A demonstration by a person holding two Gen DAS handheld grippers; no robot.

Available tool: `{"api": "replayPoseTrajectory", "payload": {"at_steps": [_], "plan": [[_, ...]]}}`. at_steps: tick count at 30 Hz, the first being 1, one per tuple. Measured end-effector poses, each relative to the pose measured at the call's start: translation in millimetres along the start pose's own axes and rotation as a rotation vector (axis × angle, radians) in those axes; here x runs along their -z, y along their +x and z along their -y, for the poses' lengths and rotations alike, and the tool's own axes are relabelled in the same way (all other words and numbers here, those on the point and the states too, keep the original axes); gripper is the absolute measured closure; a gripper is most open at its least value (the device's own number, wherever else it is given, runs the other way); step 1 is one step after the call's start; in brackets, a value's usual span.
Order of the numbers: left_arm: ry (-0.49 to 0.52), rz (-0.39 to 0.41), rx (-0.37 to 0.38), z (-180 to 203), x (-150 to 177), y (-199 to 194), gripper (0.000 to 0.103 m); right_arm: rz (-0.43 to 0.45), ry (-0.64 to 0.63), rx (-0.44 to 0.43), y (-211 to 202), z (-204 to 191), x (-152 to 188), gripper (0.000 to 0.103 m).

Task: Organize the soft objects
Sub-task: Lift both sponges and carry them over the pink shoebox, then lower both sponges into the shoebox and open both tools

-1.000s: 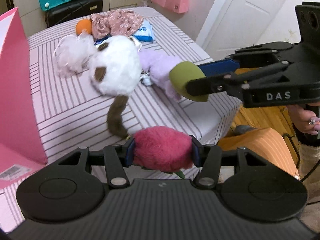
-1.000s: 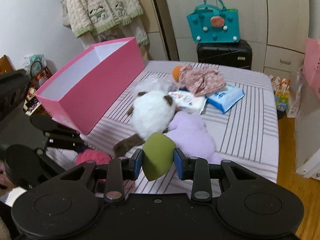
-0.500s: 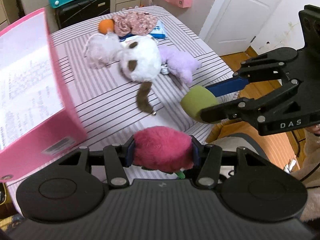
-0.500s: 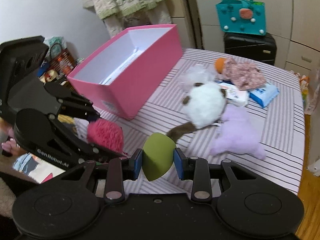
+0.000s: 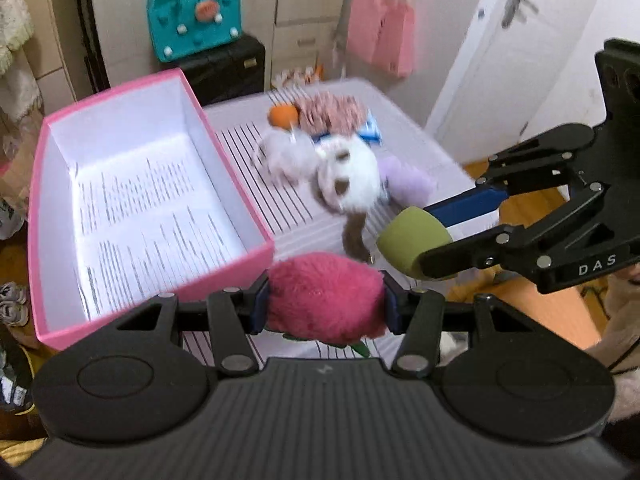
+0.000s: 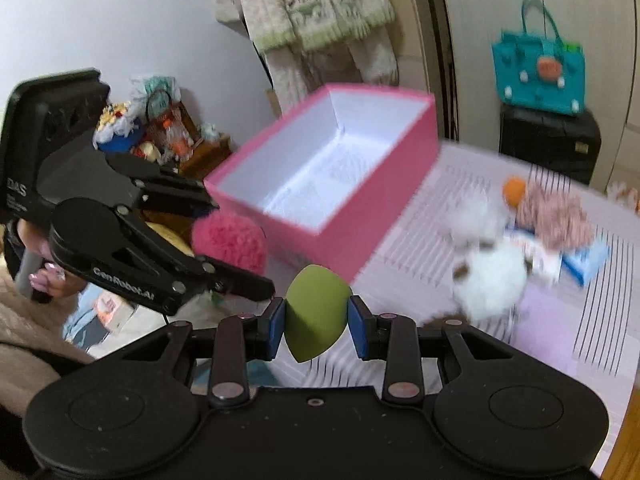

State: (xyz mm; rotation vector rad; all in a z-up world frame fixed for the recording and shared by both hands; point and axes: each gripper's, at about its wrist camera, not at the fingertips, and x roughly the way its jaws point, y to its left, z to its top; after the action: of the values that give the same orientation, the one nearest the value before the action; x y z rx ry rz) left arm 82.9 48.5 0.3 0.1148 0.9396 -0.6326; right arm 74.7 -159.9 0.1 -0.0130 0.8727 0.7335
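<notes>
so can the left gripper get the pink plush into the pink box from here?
Probably yes. The left gripper is shut on the pink plush, and the pink box sits just ahead with its top open and nothing in between. The right gripper is off to the side.

Bag: I see a teal handbag (image 5: 194, 20) standing on top of a black suitcase (image 5: 224, 68).
Door: a white door (image 5: 516, 52) is on my right.
Hanging: pink bags (image 5: 380, 36) by the door; a cream knitted garment (image 6: 308, 4) on the wall.
</notes>
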Motion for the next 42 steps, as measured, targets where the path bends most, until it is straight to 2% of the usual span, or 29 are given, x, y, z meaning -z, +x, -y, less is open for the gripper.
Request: {"api": "replayPoseTrajectory", "payload": {"at_steps": [5,11,17,21,27,32,35,39,42], "plan": [[-0.036,0.041,-0.031,-26,-14,-8,0.051,0.062,-0.027,0.056,-4,-7,-29,0.064],[-0.058,0.109,-0.097,-62,-41,-11,0.051,0.106,-0.082,0.022,13,-3,-61,0.064],[-0.116,0.122,-0.134,-105,-72,14,0.051,0.153,-0.173,0.044,48,1,-97,0.064],[-0.188,0.093,-0.156,-138,-92,38,0.051,0.157,-0.251,0.102,81,6,-124,0.064],[-0.280,0.001,-0.186,-181,-117,87,0.051,0.056,-0.378,0.130,146,18,-163,0.064],[-0.375,-0.085,-0.215,-211,-121,123,0.050,-0.034,-0.479,0.203,192,25,-170,0.064],[-0.418,-0.108,-0.231,-226,-121,140,0.050,-0.069,-0.528,0.221,208,24,-171,0.064],[-0.430,-0.124,-0.220,-231,-123,154,0.049,-0.122,-0.633,0.273,226,18,-167,0.064],[-0.440,-0.123,-0.228,-235,-124,159,0.049,-0.167,-0.666,0.292,238,17,-169,0.064]]}}
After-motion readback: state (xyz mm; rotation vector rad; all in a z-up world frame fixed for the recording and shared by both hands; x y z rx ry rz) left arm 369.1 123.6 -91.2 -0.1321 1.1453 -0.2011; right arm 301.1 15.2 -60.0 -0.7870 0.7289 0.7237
